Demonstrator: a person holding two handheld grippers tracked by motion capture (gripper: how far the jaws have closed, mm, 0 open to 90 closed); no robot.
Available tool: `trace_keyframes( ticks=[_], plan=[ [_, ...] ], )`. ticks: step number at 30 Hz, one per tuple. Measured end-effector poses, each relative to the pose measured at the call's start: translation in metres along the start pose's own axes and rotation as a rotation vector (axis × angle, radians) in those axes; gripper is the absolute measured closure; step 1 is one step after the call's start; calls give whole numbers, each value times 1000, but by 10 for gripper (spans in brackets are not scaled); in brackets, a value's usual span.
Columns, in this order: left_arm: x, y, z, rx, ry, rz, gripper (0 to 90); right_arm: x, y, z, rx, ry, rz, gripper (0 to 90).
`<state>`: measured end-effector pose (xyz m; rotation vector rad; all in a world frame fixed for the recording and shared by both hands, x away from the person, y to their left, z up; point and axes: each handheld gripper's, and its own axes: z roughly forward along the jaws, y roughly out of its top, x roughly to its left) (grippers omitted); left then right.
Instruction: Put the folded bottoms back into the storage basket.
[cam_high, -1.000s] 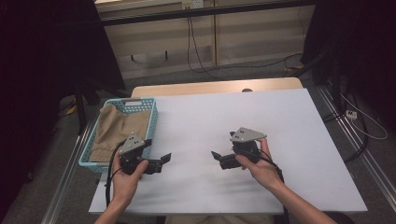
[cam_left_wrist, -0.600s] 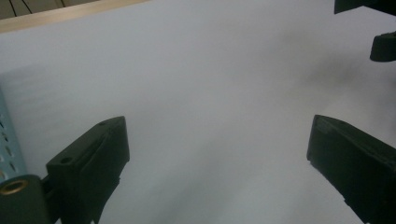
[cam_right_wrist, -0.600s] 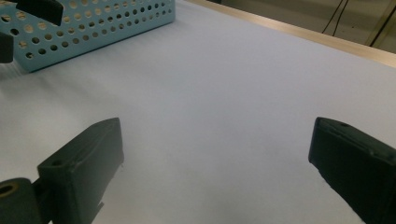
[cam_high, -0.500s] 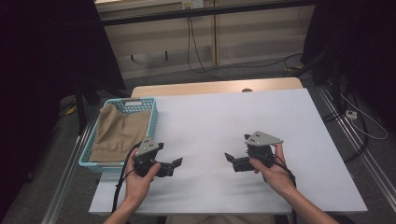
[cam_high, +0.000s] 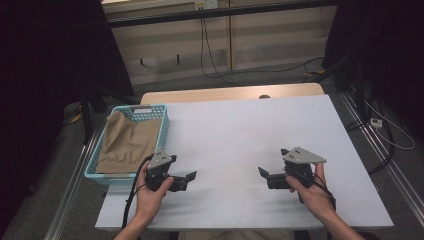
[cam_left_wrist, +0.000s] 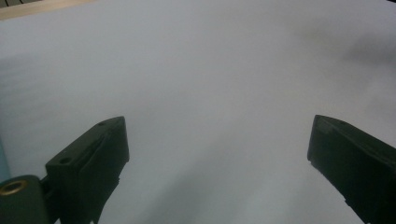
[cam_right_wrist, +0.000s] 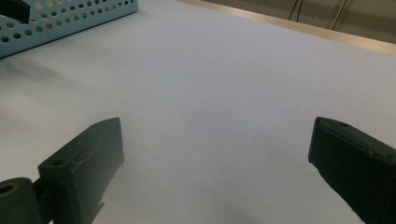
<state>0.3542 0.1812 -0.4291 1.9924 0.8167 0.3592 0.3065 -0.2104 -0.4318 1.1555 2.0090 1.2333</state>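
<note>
My left gripper (cam_high: 189, 177) is held low over the white table (cam_high: 240, 130) near its front left, just right of the basket. Its jaws stand wide open with nothing between them, as the left gripper view (cam_left_wrist: 218, 120) shows over bare table. My right gripper (cam_high: 262, 173) sits at the front right, pointing left toward the other one. It is open as well, and the right gripper view (cam_right_wrist: 217, 122) has only white table between the jaws. A light blue perforated basket (cam_high: 164, 125) holds a folded tan cloth (cam_high: 127, 140).
The basket (cam_right_wrist: 70, 18) stands at the table's left edge and overhangs it slightly. A wooden strip (cam_high: 230, 93) runs along the far edge. Cables (cam_high: 215, 55) hang behind the table, and a metal rail (cam_high: 385, 165) runs along the floor at the right.
Both hands have drifted to the right and a little toward the front edge. The jaws of both grippers stay open.
</note>
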Motion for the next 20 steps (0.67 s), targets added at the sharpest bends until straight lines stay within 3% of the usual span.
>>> trace_keyframes(
  ticks=[6, 9, 15, 20],
  plan=[
    [-5, -3, -2, 0, -14, -1, 56, -9, -18, -13, 12, -39, 21, 33],
    [-8, -5, -2, 8, 2, 23, 56, -11, -24, -17, 5, -37, 37, 32],
    [-10, -8, -2, 6, -9, 19, 56, -10, -29, -21, 0, -49, 34, 26],
    [-11, -8, 1, 5, 14, 26, 56, -9, -26, -19, -22, -54, 46, 24]
  ],
)
